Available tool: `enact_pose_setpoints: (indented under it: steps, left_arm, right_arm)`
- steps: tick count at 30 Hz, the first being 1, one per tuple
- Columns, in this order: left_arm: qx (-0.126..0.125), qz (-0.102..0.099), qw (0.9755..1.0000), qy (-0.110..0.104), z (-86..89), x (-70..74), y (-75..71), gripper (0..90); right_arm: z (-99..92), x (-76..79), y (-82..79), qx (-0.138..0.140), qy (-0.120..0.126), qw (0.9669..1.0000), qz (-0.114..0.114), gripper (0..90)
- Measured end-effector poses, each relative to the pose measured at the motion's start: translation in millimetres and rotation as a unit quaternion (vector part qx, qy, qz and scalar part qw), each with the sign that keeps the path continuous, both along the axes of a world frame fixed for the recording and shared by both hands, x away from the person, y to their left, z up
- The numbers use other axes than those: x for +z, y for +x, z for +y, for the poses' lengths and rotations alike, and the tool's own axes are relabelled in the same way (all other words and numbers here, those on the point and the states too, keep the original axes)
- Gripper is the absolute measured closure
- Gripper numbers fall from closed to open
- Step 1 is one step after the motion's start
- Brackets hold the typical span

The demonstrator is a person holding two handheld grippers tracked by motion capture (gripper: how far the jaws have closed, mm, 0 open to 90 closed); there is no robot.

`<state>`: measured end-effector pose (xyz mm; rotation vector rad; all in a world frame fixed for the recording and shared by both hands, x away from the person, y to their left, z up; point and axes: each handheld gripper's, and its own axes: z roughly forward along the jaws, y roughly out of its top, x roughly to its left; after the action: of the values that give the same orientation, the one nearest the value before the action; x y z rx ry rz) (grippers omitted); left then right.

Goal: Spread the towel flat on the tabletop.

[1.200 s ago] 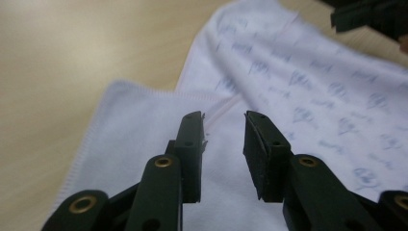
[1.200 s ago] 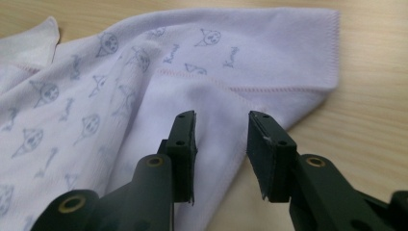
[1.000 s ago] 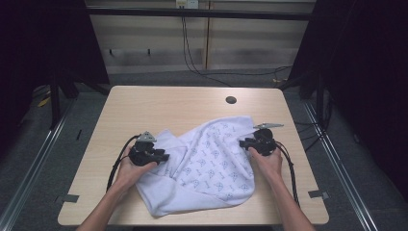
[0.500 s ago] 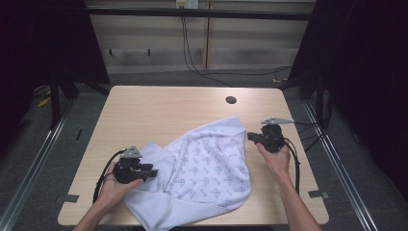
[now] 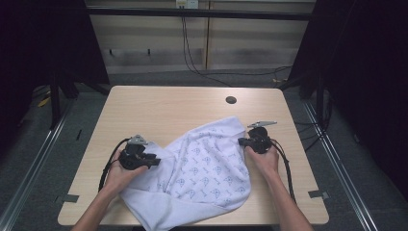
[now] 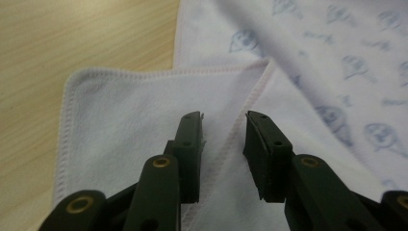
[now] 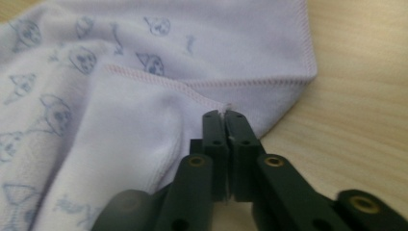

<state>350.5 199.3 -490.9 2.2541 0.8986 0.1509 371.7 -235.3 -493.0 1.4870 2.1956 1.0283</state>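
Your table (image 5: pixel 159 108) fills the middle of the high view, bare wood across its upper half with a dark round hole (image 5: pixel 231 100) toward the upper right. The cloth (image 5: pixel 202 168), white with a blue print, lies rumpled over the lower centre of the frame, one corner hanging past the table's near edge. Your left gripper (image 5: pixel 154 162) sits at the cloth's left edge, lower left of centre; in the left gripper view its jaws stand apart over a folded plain-white flap with a stitched hem running up between them, nothing pinched. Your right gripper (image 5: pixel 240 141) is at the cloth's right edge, right of centre; in the right gripper view its jaws are pressed together on a pink-stitched hem (image 7: pixel 163 84) of a turned-over fold, with bare wood to the right of the frame.
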Motion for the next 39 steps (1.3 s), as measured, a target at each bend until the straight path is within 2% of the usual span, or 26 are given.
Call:
enact_pose_setpoints:
  steps: [4, 6, 9, 11, 12, 13, 14, 15, 17, 19, 20, 22, 23, 25, 26, 28, 29, 30, 32, 33, 34, 35, 36, 38, 39]
  left_arm:
    - [0.000, 0.002, 1.0000, 0.006, 1.4, 0.1, 0.4, 71.7]
    - [0.007, -0.001, 0.9999, 0.008, 0.6, 0.1, -1.5, 72.8]
    - [0.014, -0.003, 0.9998, 0.017, 0.4, 1.1, -4.9, 73.1]
    - [0.025, 0.006, 0.9995, 0.017, 1.1, 2.4, -9.2, 73.0]
    - [0.028, 0.009, 0.9992, 0.026, 0.3, 4.0, -13.5, 72.5]
    - [0.030, 0.001, 0.9990, 0.034, -1.5, 4.3, -18.6, 72.5]
    - [0.033, -0.003, 0.9985, 0.043, -2.3, 5.1, -22.5, 72.6]
    - [0.035, 0.000, 0.9986, 0.041, -1.7, 5.1, -24.8, 72.6]
    - [0.040, 0.016, 0.9987, 0.028, 1.1, 5.3, -27.4, 72.4]
    - [0.032, 0.018, 0.9988, 0.032, 2.3, 5.9, -31.3, 72.0]
    - [0.030, 0.018, 0.9989, 0.031, 2.7, 5.9, -33.3, 71.1]
    - [0.023, 0.023, 0.9990, 0.029, 3.5, 6.9, -36.6, 69.5]
    - [0.016, 0.023, 0.9992, 0.029, 3.8, 8.0, -37.1, 67.7]
    - [-0.004, 0.018, 0.9997, 0.018, 1.7, 10.5, -35.3, 65.6]
    - [-0.013, 0.016, 0.9998, 0.002, -0.2, 11.5, -33.1, 65.2]
    - [-0.022, 0.008, 0.9997, 0.002, -6.3, 14.7, -26.9, 65.4]
    - [-0.028, 0.010, 0.9995, -0.011, -9.4, 15.6, -22.5, 65.7]
    - [-0.029, 0.008, 0.9995, -0.014, -13.3, 16.2, -17.8, 66.1]
    - [-0.037, 0.000, 0.9992, 0.014, -22.4, 16.7, -7.2, 67.2]
    - [-0.039, 0.000, 0.9992, 0.009, -27.0, 16.0, -2.2, 67.3]
    - [-0.038, 0.009, 0.9992, 0.012, -31.2, 16.3, 3.5, 67.1]
    - [-0.041, 0.020, 0.9989, 0.005, -34.1, 17.4, 8.7, 65.5]
    - [-0.043, 0.026, 0.9986, -0.015, -37.6, 17.6, 12.6, 65.0]
    - [-0.045, 0.012, 0.9985, 0.029, -46.5, 16.2, 19.1, 65.2]
    - [-0.052, 0.016, 0.9981, 0.027, -50.7, 12.5, 21.6, 64.8]
  right_arm:
    - [-14.4, 19.2, -8.7, -0.008, 0.021, 0.9993, -0.030, 89.9]
    - [-24.0, 31.6, -16.8, -0.017, 0.019, 0.9983, -0.052, 90.0]
    - [-44.2, 52.9, -38.3, -0.039, 0.035, 0.9950, -0.085, 90.0]
    - [-59.8, 62.1, -57.6, -0.061, 0.049, 0.9917, -0.103, 90.0]
    - [-66.6, 63.7, -67.8, -0.067, 0.050, 0.9909, -0.106, 90.0]
    - [-72.4, 63.9, -77.2, -0.077, 0.035, 0.9905, -0.109, 90.0]
    - [-79.3, 63.5, -85.7, -0.084, 0.024, 0.9902, -0.109, 90.0]
    - [-86.2, 62.6, -93.1, -0.091, 0.023, 0.9899, -0.106, 89.9]
    - [-97.4, 58.4, -104.6, -0.116, 0.003, 0.9885, -0.098, 88.1]
    - [-106.3, 49.9, -112.4, -0.130, 0.000, 0.9882, -0.081, 84.9]
    - [-108.6, 45.6, -115.9, -0.133, -0.001, 0.9879, -0.079, 82.2]
    - [-108.2, 39.3, -120.7, -0.146, -0.020, 0.9864, -0.072, 71.6]
    - [-107.1, 37.4, -122.2, -0.146, -0.017, 0.9869, -0.068, 70.3]
    - [-101.4, 35.1, -123.1, -0.129, 0.001, 0.9897, -0.063, 67.7]
    - [-94.7, 33.8, -123.0, -0.114, 0.003, 0.9916, -0.062, 67.3]
    - [-76.3, 29.9, -122.4, -0.088, 0.006, 0.9946, -0.054, 65.5]
    - [-66.0, 27.3, -122.0, -0.074, 0.016, 0.9960, -0.047, 65.7]
    - [-55.1, 24.1, -121.3, -0.057, 0.028, 0.9972, -0.038, 65.7]
    - [-32.7, 19.6, -119.2, -0.027, 0.022, 0.9990, -0.028, 66.1]
    - [-23.0, 17.5, -117.7, -0.014, 0.027, 0.9993, -0.023, 66.3]
    - [-14.2, 14.6, -116.8, -0.001, 0.035, 0.9993, -0.017, 66.1]
    - [-5.0, 11.4, -116.2, 0.012, 0.034, 0.9993, -0.007, 65.7]
    - [3.7, 8.8, -116.2, 0.024, 0.017, 0.9996, -0.006, 65.3]
    - [15.3, 6.8, -116.9, 0.046, 0.003, 0.9989, 0.008, 63.8]
    - [17.4, 7.5, -117.6, 0.053, 0.010, 0.9985, 0.011, 63.6]
